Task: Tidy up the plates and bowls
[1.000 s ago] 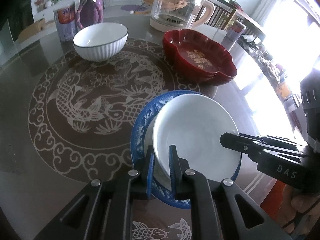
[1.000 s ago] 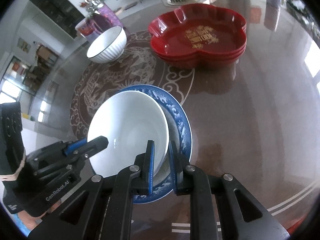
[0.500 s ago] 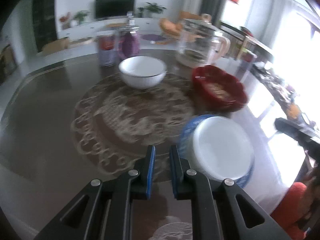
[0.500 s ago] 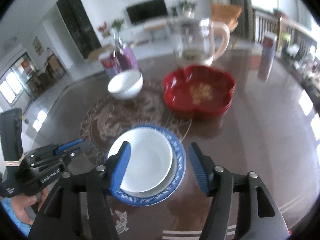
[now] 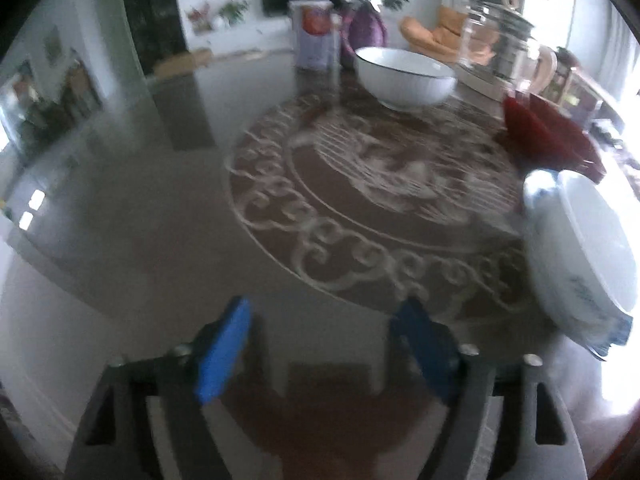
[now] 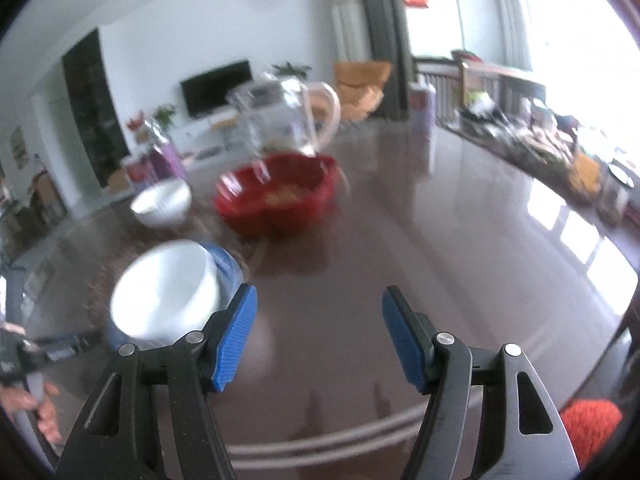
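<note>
Both my grippers, left [image 5: 322, 346] and right [image 6: 318, 334], have just been opening and now gape wide, blue pads on nothing but air over the glossy brown round table [image 6: 460, 248]. The shallow white plate [image 6: 166, 292] sits on the blue-patterned plate [image 6: 228, 266]. Just behind that stack are the red flower-shaped dish [image 6: 276, 200] and the ribbed white bowl [image 6: 162, 202].

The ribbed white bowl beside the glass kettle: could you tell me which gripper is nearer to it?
Left, judging roughly. The left gripper faces the ribbed white bowl across the patterned table centre; the right gripper sits farther off, beyond the stacked plates.
</note>
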